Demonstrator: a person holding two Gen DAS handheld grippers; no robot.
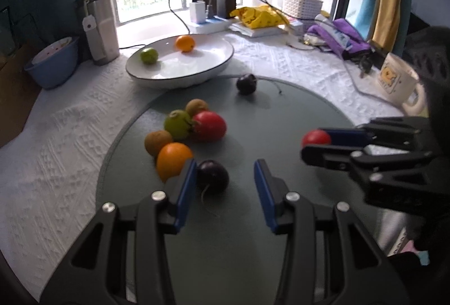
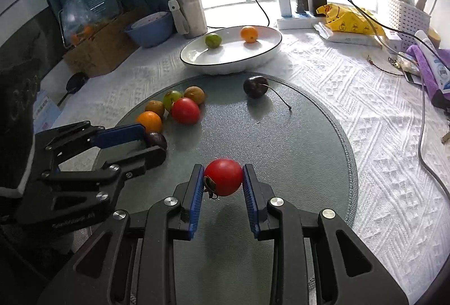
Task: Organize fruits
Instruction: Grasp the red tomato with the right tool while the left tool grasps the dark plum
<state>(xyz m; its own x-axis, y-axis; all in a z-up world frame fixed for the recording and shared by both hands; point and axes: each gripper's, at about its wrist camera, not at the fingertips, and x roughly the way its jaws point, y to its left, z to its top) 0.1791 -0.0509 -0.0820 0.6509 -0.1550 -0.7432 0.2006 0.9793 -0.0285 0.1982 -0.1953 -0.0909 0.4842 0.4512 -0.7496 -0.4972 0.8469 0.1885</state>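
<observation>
Near the grey mat's [image 2: 295, 136] front edge, right gripper [image 2: 223, 178] clamped on a smooth, soft, easily bruised tomato [image 2: 225, 175], squeezing its round sides; left gripper [image 1: 225, 167] part-open, empty

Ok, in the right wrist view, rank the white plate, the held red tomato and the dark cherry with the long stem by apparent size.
1. white plate
2. red tomato in the right gripper, though it looks bigger for being nearest the camera
3. dark cherry

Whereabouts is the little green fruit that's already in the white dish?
The green fruit sits at the left of the white dish beyond the grey mat, apart from the orange to its right.
</observation>
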